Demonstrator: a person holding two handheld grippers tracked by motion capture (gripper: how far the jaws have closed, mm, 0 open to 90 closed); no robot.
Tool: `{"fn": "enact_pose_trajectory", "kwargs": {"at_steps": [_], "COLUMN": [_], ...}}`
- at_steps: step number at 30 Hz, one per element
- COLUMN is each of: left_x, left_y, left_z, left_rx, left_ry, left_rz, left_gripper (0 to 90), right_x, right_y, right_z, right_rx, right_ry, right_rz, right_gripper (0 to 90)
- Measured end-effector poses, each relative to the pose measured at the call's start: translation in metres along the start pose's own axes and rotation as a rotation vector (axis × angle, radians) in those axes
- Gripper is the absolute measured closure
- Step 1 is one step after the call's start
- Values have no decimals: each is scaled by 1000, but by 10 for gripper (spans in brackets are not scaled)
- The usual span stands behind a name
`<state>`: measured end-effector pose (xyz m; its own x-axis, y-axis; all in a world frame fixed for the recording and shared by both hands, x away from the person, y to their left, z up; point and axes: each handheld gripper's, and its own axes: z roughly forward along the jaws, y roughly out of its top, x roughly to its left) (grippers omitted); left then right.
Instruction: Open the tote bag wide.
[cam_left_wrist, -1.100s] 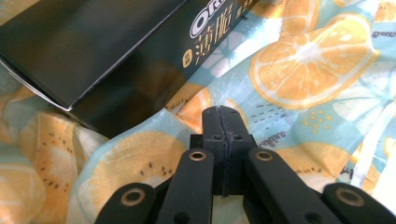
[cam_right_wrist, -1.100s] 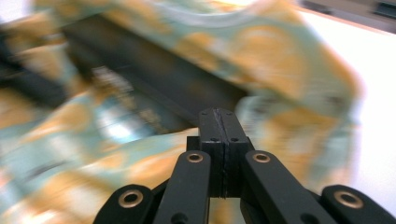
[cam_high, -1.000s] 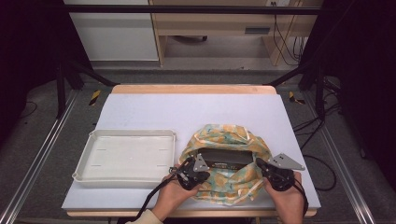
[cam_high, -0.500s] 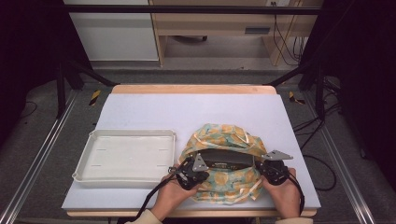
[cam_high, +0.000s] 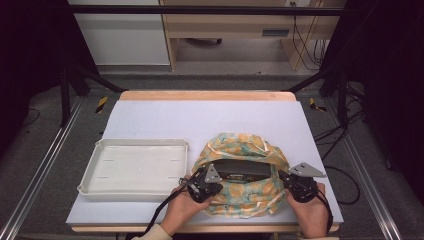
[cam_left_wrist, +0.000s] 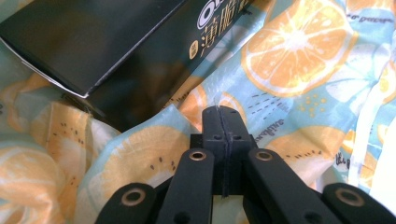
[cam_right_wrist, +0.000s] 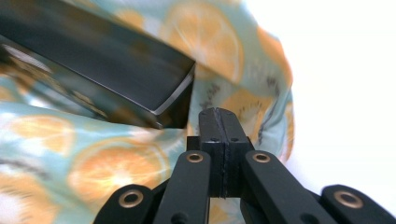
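A cloth bag (cam_high: 240, 197) printed with orange slices lies at the table's front right, its mouth facing up. A black box (cam_high: 242, 170) with gold lettering lies inside it. My left gripper (cam_high: 217, 186) sits at the left end of the mouth and my right gripper (cam_high: 284, 180) at the right end. In the left gripper view the jaws (cam_left_wrist: 223, 111) are pressed together, with a fold of the bag (cam_left_wrist: 299, 46) running into them, just below the box (cam_left_wrist: 93, 42). In the right gripper view the jaws (cam_right_wrist: 219, 113) are likewise shut at the bag's rim (cam_right_wrist: 116, 168), beside the box's corner (cam_right_wrist: 93, 60).
An empty white tray (cam_high: 135, 145) stands left of the bag, close to my left hand. The white table top (cam_high: 200, 115) stretches away behind both. Cables trail from the grippers over the front edge.
My right gripper drew in slightly and then shifted back out to the right, stretching the bag's mouth a little. The left gripper has stayed put.
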<state>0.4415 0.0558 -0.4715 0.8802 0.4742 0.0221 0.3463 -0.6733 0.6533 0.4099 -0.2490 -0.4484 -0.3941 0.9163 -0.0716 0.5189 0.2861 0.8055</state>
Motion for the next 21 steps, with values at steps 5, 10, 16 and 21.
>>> {"fn": "enact_pose_trajectory", "kwargs": {"at_steps": [5, 10, 16, 21], "left_x": [0, 2, 2, 5], "left_y": [1, 2, 2, 3], "left_z": [-1, 0, -1, -1], "left_rx": [13, 21, 25, 30], "left_ry": [-3, -11, -13, -10], "left_rz": [7, 13, 19, 19], "left_gripper": [900, 900, 900, 900], "right_x": [6, -2, -27, -37], "right_y": [24, 50, 43, 30], "right_z": [-12, 10, 54, 71], "right_rx": [-106, -133, 0, 69], "right_ry": [21, 89, 146, 178], "right_rz": [-74, -111, -41, 10], "right_gripper": [900, 900, 900, 900]}}
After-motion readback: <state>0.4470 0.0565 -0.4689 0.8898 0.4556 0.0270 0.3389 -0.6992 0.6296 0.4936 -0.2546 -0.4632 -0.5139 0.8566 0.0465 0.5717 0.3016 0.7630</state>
